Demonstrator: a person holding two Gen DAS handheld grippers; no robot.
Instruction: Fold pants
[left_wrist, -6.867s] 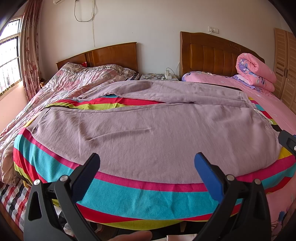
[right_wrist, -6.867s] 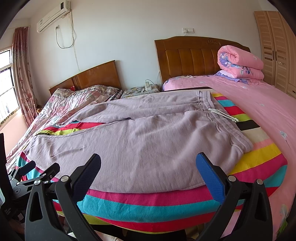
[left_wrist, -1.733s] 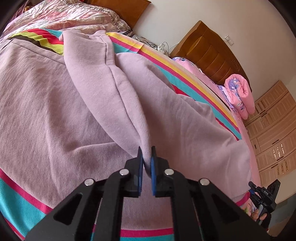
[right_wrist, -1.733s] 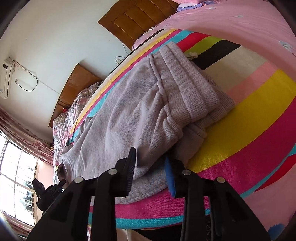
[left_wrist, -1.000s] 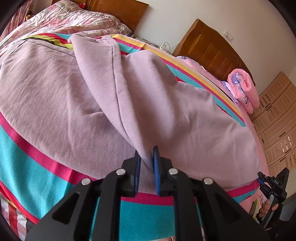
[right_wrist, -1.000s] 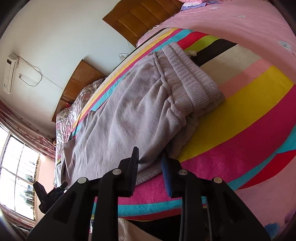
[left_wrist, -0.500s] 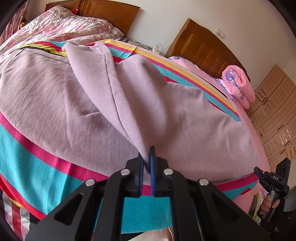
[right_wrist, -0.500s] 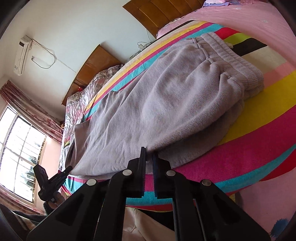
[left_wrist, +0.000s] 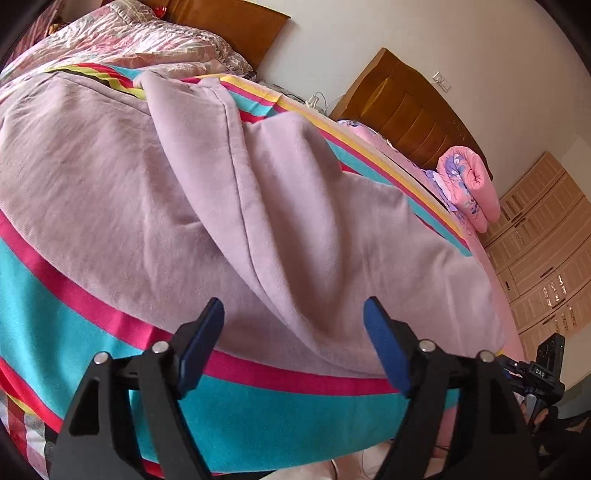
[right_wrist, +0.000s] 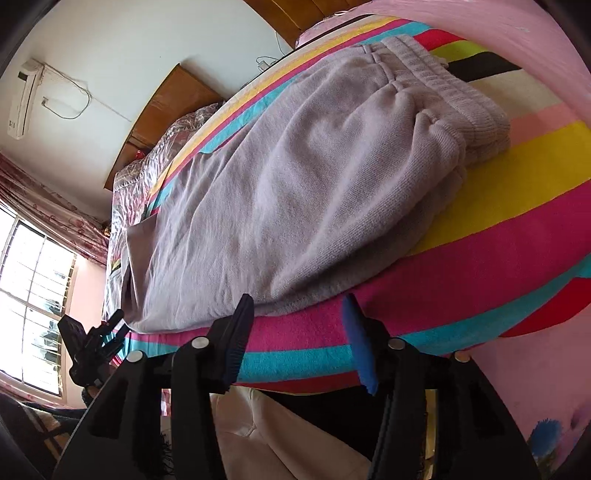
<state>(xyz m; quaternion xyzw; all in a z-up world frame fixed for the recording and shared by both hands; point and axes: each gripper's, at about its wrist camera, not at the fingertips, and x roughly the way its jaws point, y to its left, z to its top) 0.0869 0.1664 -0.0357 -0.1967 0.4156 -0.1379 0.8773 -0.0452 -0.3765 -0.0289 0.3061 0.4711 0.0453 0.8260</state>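
The lilac pants (left_wrist: 207, 206) lie folded lengthwise on the striped blanket (left_wrist: 258, 413), just ahead of both sets of fingers — the left gripper (left_wrist: 293, 345) has just sprung wide, the right gripper (right_wrist: 297, 338) half apart, both empty.

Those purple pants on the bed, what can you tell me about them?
The pants are pale lilac, of thick fleecy knit, with a ribbed elastic waistband. They lie folded lengthwise, one leg over the other, on a striped blanket near the bed's front edge. The top layer bunches into a soft ridge. Nothing grips them; the fingers of both grippers stand open just short of the near hem.
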